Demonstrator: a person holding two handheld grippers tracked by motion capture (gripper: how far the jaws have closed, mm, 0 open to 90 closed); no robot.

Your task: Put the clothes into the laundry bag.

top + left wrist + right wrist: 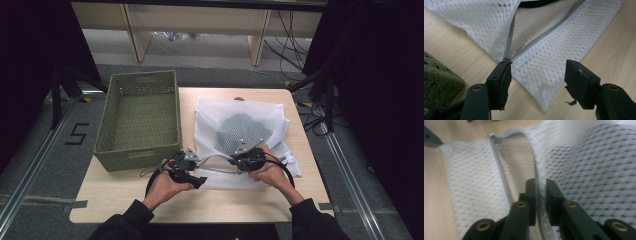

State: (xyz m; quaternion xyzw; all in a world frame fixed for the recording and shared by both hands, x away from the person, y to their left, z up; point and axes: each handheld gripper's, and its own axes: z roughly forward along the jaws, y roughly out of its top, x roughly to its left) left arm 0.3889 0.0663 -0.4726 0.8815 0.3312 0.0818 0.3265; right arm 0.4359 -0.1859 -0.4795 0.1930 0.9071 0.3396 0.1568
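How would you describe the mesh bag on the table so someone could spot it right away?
On the wooden table, right of the green basket, lies a white mesh bag. Unlike the empty basket, it is see-through netting with a grey garment inside and a grey zipper open along its near edge.

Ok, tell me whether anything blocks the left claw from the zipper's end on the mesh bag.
Nothing visible does. The open left claw straddles the mesh bag corner, one jaw right beside the zipper end.

Grey floor, pale wooden shelving
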